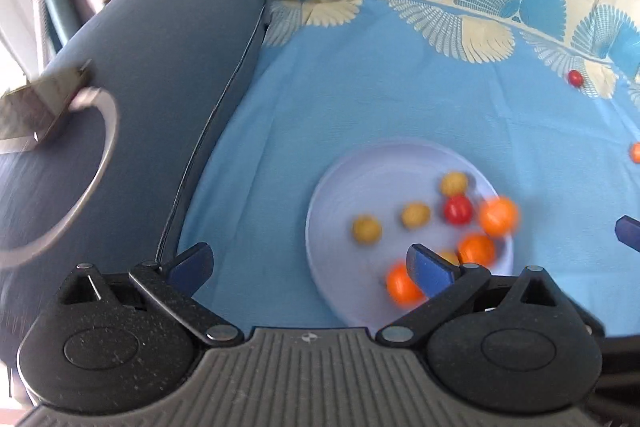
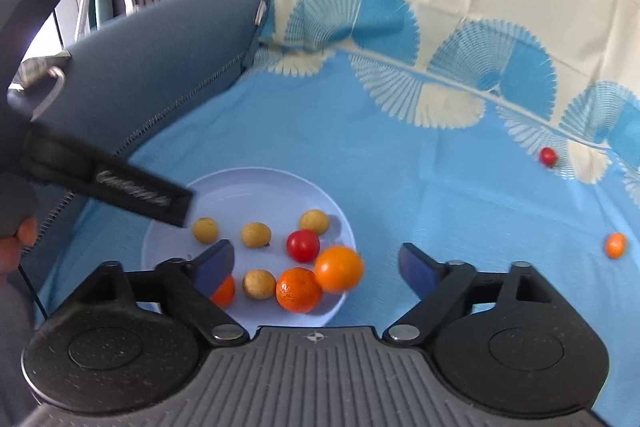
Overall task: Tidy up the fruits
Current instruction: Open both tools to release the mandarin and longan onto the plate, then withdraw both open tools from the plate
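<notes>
Mostly the fruit sits on the plate (image 2: 256, 183), a pale round plate lying flat on the blue cloth (image 2: 420, 187) that covers what looks like a sofa seat. As the right wrist view shows it, the plate holds four small tan fruits (image 2: 256, 235), one red fruit (image 2: 303, 245) and three oranges (image 2: 299, 289). The fruits are round, so none shows a long axis or a pointing direction. The largest orange (image 2: 339, 268) is blurred and lies at the plate's right rim, touching its neighbour. A third orange (image 2: 225, 291) is half hidden behind the left finger of the right claw.

Beyond the plate, two fruits lie loose on the cloth: a small red one (image 2: 548, 156) far to the right near the patterned border, and a small orange one (image 2: 615, 245) to the right of the plate, well apart from it.

The right claw (image 2: 316, 269) hangs above the plate's near edge with its fingers spread wide and nothing between them; its left finger is over the plate, its right finger over bare cloth.

The left claw (image 1: 310, 263) is likewise spread and empty, placed left of the plate's centre, its right finger (image 1: 430, 269) overlapping the plate's near side and its left finger over cloth. In the right wrist view the left device enters from the plate's left as a dark body with a strap (image 2: 108, 183), and part of the hand (image 2: 16, 245) shows at the frame's left edge. A blue armrest (image 1: 160, 67) rises left of the plate.
</notes>
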